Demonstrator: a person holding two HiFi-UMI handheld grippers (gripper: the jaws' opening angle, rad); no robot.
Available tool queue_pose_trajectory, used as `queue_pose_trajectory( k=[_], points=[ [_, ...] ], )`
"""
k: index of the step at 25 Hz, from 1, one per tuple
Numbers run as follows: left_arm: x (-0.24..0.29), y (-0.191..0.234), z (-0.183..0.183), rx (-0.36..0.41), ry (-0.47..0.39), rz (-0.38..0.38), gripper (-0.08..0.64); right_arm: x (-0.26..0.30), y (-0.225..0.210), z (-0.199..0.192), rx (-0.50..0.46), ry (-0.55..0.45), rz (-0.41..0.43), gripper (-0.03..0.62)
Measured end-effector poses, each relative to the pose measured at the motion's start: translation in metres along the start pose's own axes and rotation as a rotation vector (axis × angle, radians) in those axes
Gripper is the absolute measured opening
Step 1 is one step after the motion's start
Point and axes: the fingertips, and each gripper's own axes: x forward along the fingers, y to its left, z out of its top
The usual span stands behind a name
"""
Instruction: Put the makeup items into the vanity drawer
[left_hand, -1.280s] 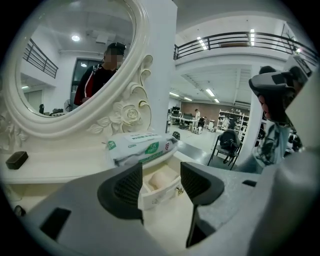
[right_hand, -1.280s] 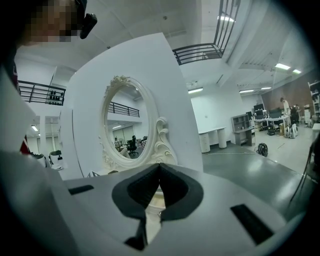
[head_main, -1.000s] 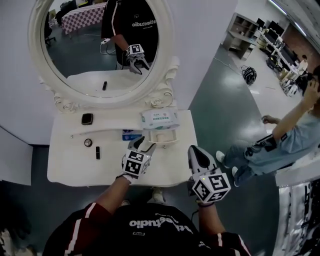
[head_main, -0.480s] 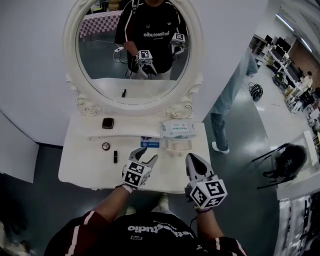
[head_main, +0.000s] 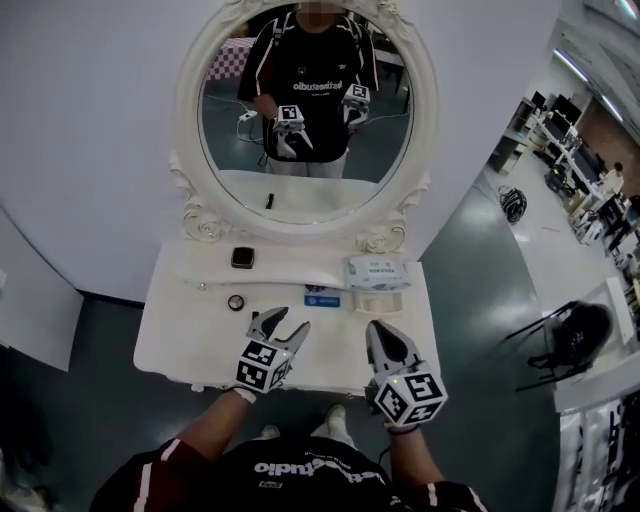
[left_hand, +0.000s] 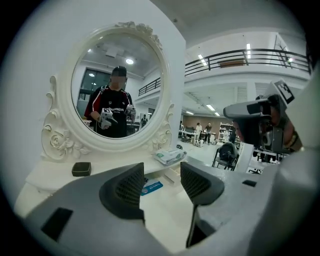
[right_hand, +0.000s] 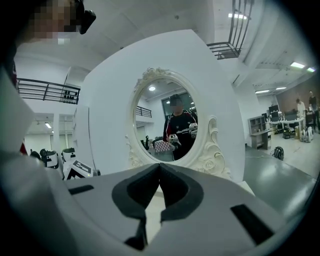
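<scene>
Change: left gripper (head_main: 281, 323) has drawn back from the tray (head_main: 378, 300) to the front edge of the vanity top (head_main: 175, 335).
Left jaws: apart, nothing between them.
Right jaws: right gripper (head_main: 380, 330) closed tip to tip, empty, near the left one over the front edge.
Makeup: black compact (head_main: 242, 257) and small round pot (head_main: 236, 302) lie on the top's left part, apart from both grippers.
Other things: wipes pack (head_main: 380, 270) just behind the tray; blue packet (head_main: 322, 296) beside it.
Mirror (head_main: 310, 120): reflects the person and both grippers.
</scene>
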Motion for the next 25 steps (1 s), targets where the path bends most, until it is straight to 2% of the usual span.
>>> queue_pose_trajectory(
  k=[7, 19, 25],
  points=[
    [-0.060, 0.021, 0.035, -0.005, -0.107, 0.011, 0.229, 0.001, 0.031, 0.005, 0.004, -0.036, -0.015, 0.003],
    [-0.131, 0.040, 0.094, 0.043, -0.258, 0.059, 0.224, -0.005, 0.057, 0.023, -0.006, -0.102, -0.058, 0.003],
    [-0.146, 0.039, 0.111, 0.104, -0.311, 0.105, 0.163, -0.010, 0.060, 0.031, -0.019, -0.124, -0.066, 0.003]
  ],
)
